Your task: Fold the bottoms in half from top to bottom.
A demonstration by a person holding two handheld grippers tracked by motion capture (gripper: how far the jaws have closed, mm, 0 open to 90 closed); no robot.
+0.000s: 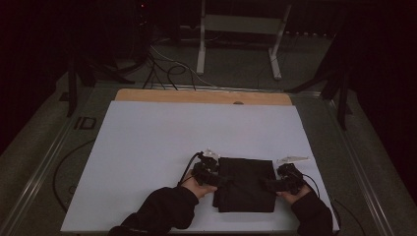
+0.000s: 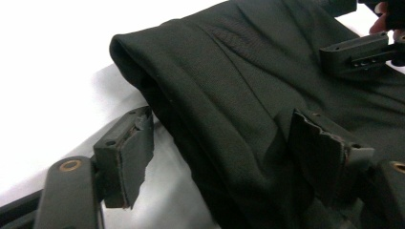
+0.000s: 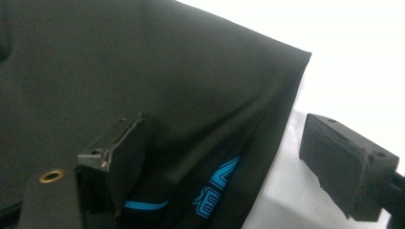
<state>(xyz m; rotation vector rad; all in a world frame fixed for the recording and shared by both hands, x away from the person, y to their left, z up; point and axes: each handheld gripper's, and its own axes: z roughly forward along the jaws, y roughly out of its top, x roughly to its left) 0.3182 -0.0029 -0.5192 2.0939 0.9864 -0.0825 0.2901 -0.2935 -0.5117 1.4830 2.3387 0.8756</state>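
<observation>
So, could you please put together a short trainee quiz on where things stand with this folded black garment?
1. True or false: the folded black garment lies on the white sheet.
2. What colour is the print on the garment? A red, B blue, C yellow.
3. Which edge does each hand-held gripper straddle?

Key: 1 true. 2 B, blue print. 3 The left hand-held gripper straddles the garment's left edge and the right hand-held gripper its right edge, both with jaws apart around the fabric.

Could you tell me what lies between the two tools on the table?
The folded black garment lies between the left tool and right tool, seen in the high view.
</observation>
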